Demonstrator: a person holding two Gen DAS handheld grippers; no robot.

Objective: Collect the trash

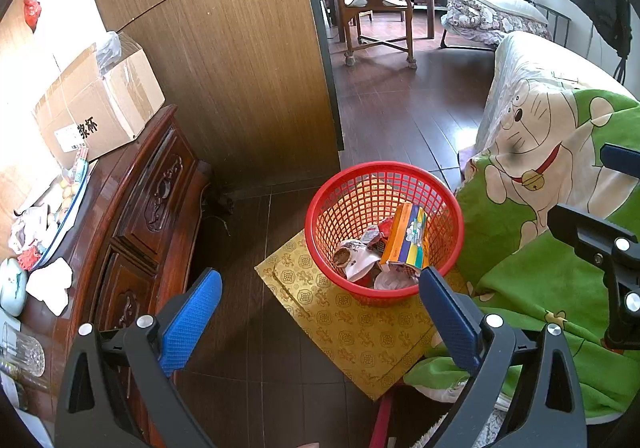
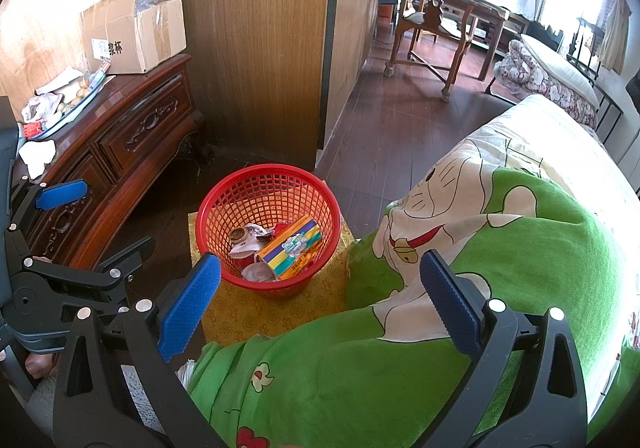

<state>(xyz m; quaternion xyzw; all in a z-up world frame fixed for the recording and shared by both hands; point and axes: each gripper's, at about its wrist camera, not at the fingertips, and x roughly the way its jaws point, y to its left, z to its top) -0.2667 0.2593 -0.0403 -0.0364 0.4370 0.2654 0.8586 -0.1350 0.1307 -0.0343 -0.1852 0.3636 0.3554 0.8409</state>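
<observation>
We held both grippers above the floor, looking down on the red basket [image 1: 384, 232], which stood on a yellow patterned mat [image 1: 360, 332] beside the sofa with its green cartoon blanket [image 1: 560, 248]. The basket already held trash: a yellow and purple carton [image 1: 406, 240] leaning on its long edge against the wall nearest the sofa, and crumpled wrappers [image 1: 356, 262] on the side away from it.

From the left gripper [image 1: 320, 312] the basket lay straight ahead and just below, almost between the fingertips. From the right gripper [image 2: 320, 296] it lay ahead and toward the left finger, with the blanket under the right finger. We judged the left the nearer to the basket. More litter seemed to wait on the dark wooden cabinet [image 1: 152, 208], which stood across the floor from the basket on the left gripper's side (a crumpled white tissue [image 1: 52, 284] among it), so that gripper looked better placed for it too.

Both grippers had their blue pads spread wide apart, holding and touching nothing.
</observation>
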